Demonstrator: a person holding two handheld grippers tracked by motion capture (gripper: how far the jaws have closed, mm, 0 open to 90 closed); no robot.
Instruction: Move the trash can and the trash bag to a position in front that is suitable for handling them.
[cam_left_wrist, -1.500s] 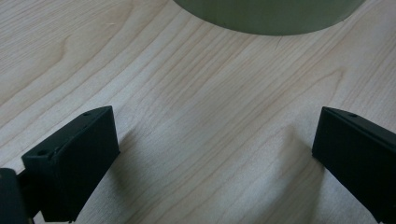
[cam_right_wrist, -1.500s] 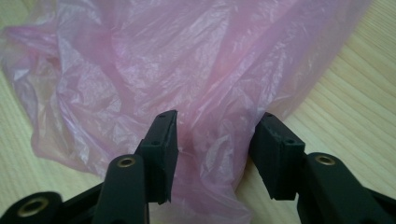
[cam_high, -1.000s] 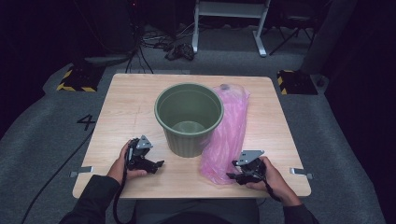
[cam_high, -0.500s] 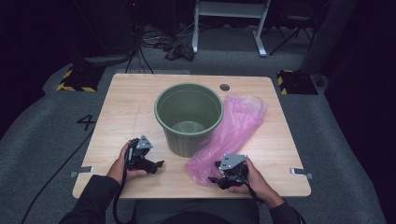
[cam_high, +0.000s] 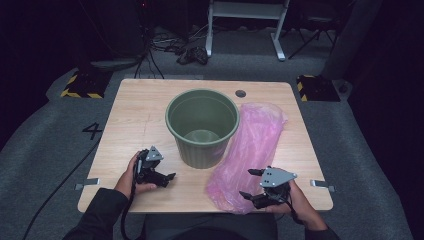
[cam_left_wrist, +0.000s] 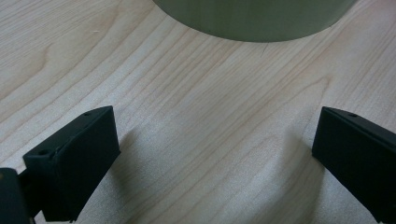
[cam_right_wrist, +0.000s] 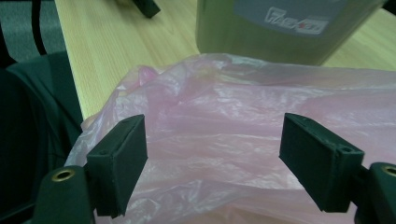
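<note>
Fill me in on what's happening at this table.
A person sits at a wooden table with a gripper in each hand. A green bin stands upright in the middle, and a pink plastic bag lies flat beside it. The right gripper is at the bag's near end; its jaws have just been opening and stand wide over the plastic without pinching it. The left gripper rests open on bare wood near the bin.
</note>
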